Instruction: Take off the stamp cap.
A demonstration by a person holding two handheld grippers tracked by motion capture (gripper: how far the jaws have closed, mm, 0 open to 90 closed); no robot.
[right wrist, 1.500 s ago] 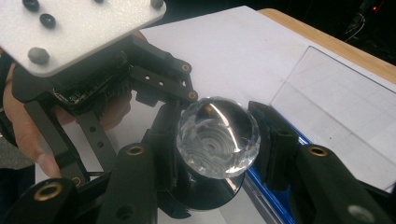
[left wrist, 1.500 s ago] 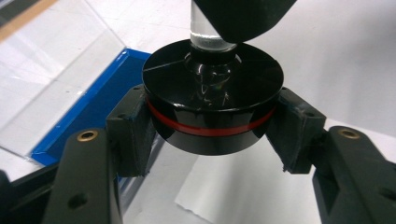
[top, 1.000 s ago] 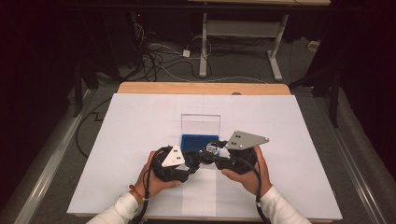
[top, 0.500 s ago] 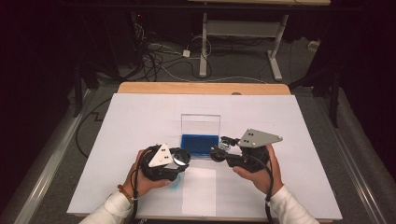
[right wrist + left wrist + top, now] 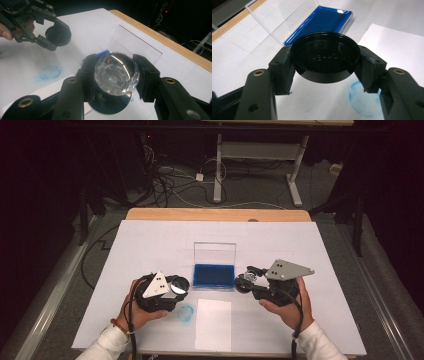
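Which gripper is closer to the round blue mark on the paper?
Left. The left gripper, holding the black cap, hangs just above-left of the blue ring mark; the right gripper sits farther right, beside the ink pad.

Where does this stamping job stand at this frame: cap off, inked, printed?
Looks done: the black cap is off, clamped in the left claw, and a faint blue ring marks the table cover. In hand: the right claw grips the stamp's clear faceted knob beside the open blue ink pad. Left, probably: the white sheet bears no visible print.
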